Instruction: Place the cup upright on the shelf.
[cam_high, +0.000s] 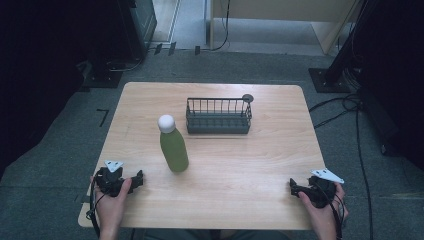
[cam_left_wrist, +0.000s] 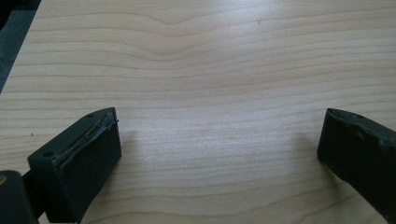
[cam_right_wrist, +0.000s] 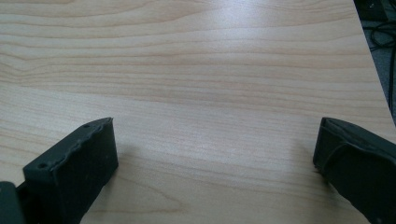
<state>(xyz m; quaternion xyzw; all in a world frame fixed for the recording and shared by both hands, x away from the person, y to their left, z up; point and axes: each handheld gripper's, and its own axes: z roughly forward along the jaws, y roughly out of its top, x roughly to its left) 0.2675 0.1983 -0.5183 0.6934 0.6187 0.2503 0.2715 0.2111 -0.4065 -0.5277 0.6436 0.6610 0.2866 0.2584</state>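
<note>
**Both grippers resting wide at the near corners, bottle standing between**

Sitting low on the counter (cam_high: 225, 170), near the left front corner: left gripper (cam_high: 131, 181), in a hand, jaws spread wide with nothing between. Looking along its own jaws in the left gripper view: left gripper (cam_left_wrist: 219, 140) gaping over bare wood grain, one jaw at each lower corner of the frame.

Sitting at the right front corner: right gripper (cam_high: 296, 189), likewise in a hand, jaws standing wide and holding nothing. In the right gripper view: right gripper (cam_right_wrist: 215, 140) facing empty wood, counter edge and dark floor cables showing at the upper right.

Standing upright left of centre: green bottle (cam_high: 173, 149) with a white cap, just ahead and to the right of the left gripper, not touching it, well apart from the right one.

Sitting behind the bottle, toward the far edge: dark wire basket (cam_high: 218, 124), near the bottle but clear of it.
</note>
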